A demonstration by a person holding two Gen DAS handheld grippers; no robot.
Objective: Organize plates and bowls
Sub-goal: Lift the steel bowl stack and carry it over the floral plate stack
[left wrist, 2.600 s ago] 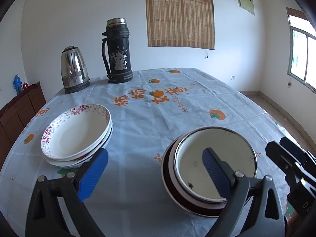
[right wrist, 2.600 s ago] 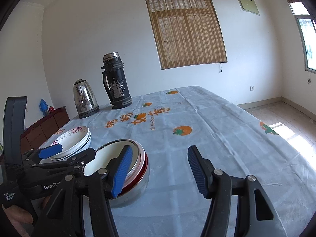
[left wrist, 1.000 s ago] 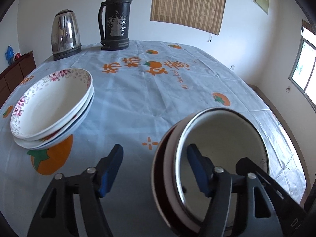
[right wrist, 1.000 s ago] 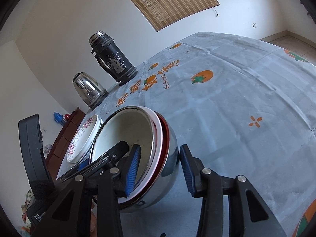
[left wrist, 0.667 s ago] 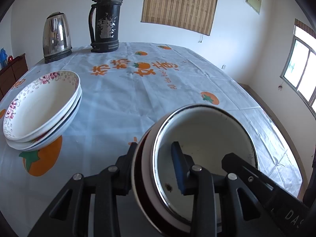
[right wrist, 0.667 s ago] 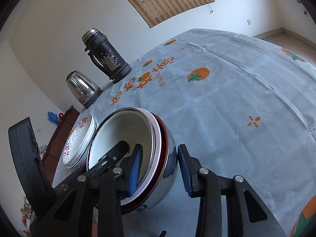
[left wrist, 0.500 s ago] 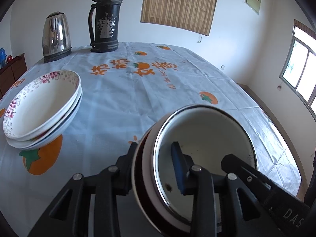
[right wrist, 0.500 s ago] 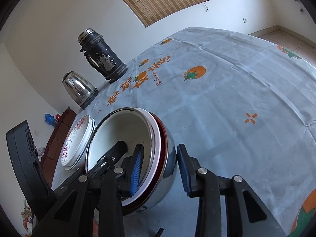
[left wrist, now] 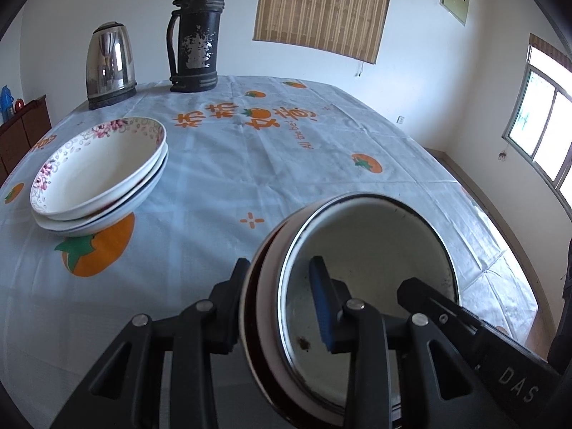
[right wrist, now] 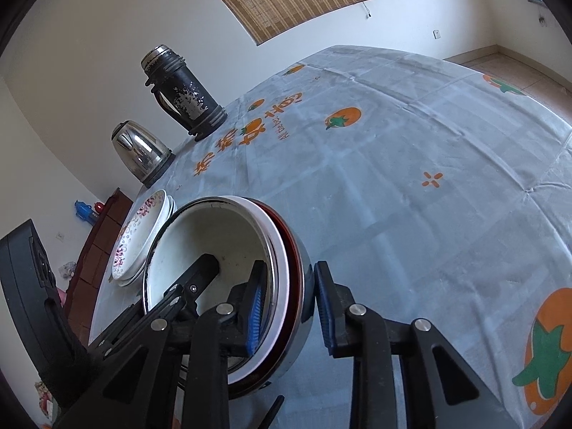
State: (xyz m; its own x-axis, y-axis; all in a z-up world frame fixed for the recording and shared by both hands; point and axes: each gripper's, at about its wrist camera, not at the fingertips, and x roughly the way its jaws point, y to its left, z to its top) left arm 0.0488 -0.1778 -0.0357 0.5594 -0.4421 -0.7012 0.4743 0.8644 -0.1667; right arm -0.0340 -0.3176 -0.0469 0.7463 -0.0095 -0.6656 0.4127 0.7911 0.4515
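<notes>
A stack of nested bowls (left wrist: 375,250), with a white enamel bowl inside red-rimmed ones and a steel outer wall, sits close below both cameras. My left gripper (left wrist: 279,268) is shut on its near-left rim, one finger outside and the blue pad inside. My right gripper (right wrist: 290,268) straddles the right rim of the bowl stack (right wrist: 214,236). Its jaws are closing, and the pads touch the inner bowl and the steel wall. A stack of floral white plates (left wrist: 96,164) rests to the left, also in the right wrist view (right wrist: 139,239).
A steel kettle (left wrist: 111,64) and a black thermos (left wrist: 196,35) stand at the far end of the table, which is covered by a pale blue cloth (left wrist: 250,150) printed with oranges. A wooden cabinet (left wrist: 21,132) is off the left side. The table's right edge drops to the floor.
Both grippers came down from wide open above the table and closed over opposite rims of the bowl stack. The right jaws narrowed further in the last half second.
</notes>
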